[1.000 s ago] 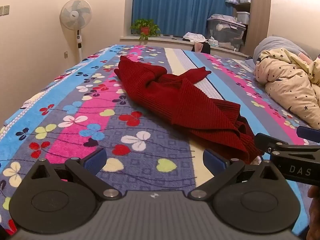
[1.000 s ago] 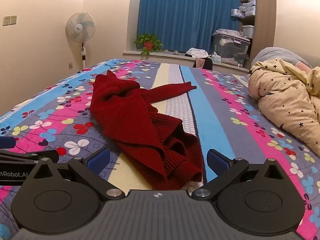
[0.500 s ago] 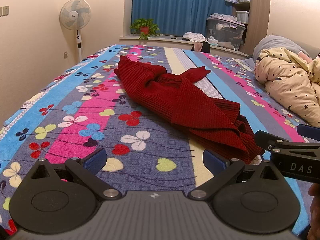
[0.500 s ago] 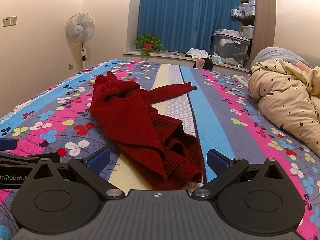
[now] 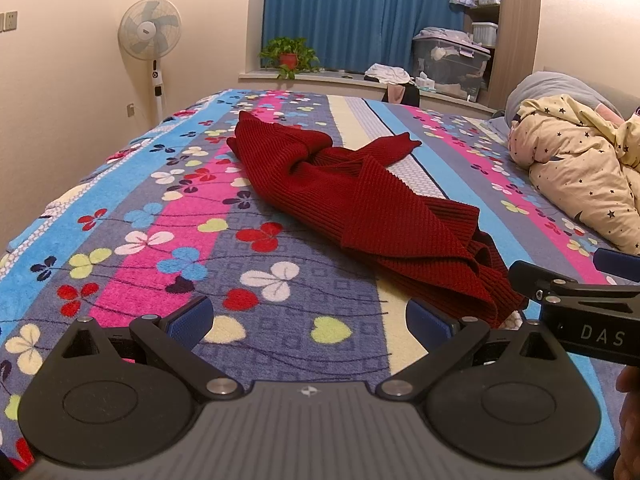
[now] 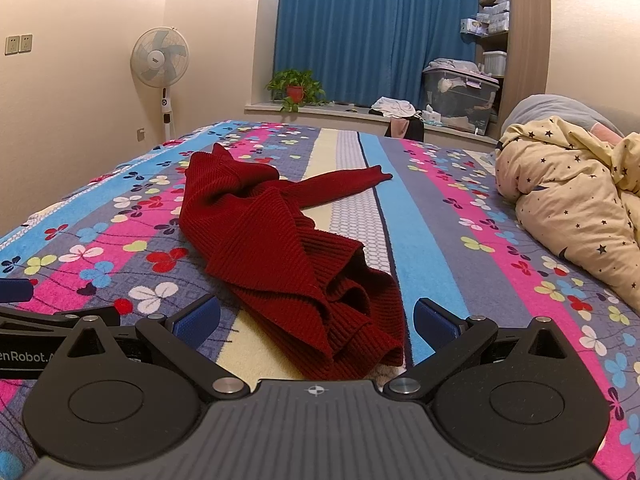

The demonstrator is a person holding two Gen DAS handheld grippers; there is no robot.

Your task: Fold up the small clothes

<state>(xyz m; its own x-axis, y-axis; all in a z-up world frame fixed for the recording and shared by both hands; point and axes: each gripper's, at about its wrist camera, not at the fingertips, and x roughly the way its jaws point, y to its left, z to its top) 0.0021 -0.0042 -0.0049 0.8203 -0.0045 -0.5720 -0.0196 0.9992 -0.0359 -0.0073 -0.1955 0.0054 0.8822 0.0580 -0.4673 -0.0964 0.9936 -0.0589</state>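
Beside the crumpled red sweater (image 6: 280, 248), a star-print quilt (image 6: 572, 200) lies heaped.

Bare flowered striped bedspread (image 5: 132, 216) lies open left of the crumpled dark red knitted garment (image 5: 360, 204) and between it and the cream star-printed quilt (image 6: 572, 200), which blocks the right side. Both grippers have bare bed just beside the garment's near end.

Black grippers (image 5: 308, 320), blue-padded fingers (image 5: 192, 316), silver screws
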